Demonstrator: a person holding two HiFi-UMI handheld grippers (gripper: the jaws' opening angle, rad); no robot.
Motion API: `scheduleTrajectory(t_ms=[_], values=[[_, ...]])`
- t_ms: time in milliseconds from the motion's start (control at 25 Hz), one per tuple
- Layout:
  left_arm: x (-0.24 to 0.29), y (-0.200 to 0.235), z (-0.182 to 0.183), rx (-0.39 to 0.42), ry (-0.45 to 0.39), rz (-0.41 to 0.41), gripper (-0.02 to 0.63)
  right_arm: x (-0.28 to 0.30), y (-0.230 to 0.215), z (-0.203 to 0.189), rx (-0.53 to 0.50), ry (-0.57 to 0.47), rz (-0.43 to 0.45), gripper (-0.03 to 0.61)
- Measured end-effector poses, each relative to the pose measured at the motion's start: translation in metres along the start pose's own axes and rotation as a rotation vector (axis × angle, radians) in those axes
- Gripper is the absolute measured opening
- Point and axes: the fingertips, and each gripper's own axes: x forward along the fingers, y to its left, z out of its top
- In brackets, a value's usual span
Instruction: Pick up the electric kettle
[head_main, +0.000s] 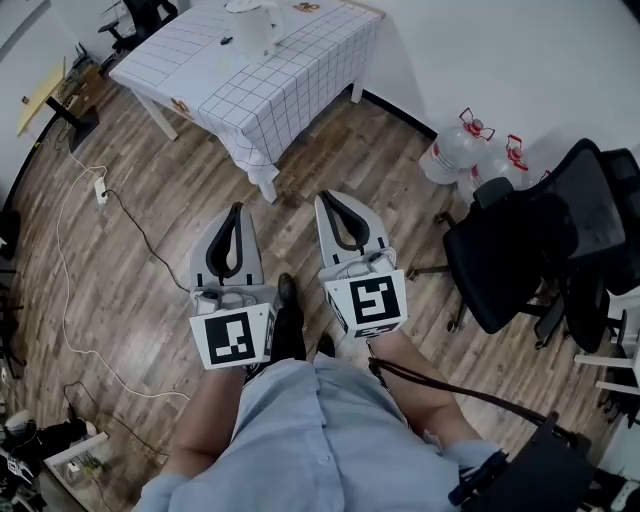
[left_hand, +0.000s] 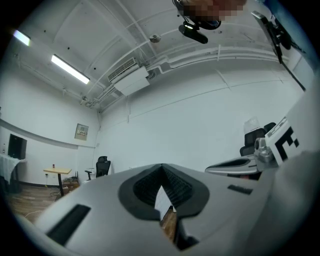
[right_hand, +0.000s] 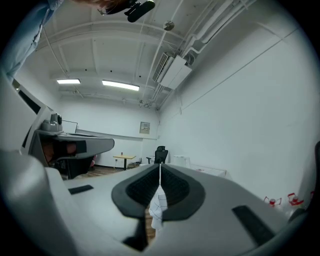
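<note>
The white electric kettle stands on a table with a white checked cloth at the far end of the room. Both grippers are held close to my body, well short of the table, pointing toward it. The left gripper is shut with nothing in it; its pads meet at the tip. Beside it, the right gripper is also shut and empty. In the right gripper view the kettle shows small above the closed jaws, and the checked cloth shows through the slit below them.
A black office chair stands at the right, with two large water bottles by the wall behind it. A white cable and power strip lie on the wooden floor at the left. A small dark object lies near the kettle.
</note>
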Motion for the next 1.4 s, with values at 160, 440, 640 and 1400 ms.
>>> scheduleTrajectory(t_ms=[160,440,640,1400], values=[[0.047,0.021,-0.010,-0.075,0.020,0.009,0.002,0.046,-0.015,-0.004,-0.007,0.009,-0.011,0.005],[0.137,0.068,-0.014,-0.040,-0.005,-0.047,0.002,0.139,-0.049,0.007,0.002,-0.009,-0.078,0.005],[0.183,0.104,-0.009,0.008,-0.070,-0.069,0.002,0.193,-0.058,0.019,-0.020,-0.035,-0.104,0.005],[0.279,0.144,-0.048,-0.011,-0.035,-0.104,0.002,0.294,-0.095,0.000,-0.016,0.008,-0.135,0.005]])
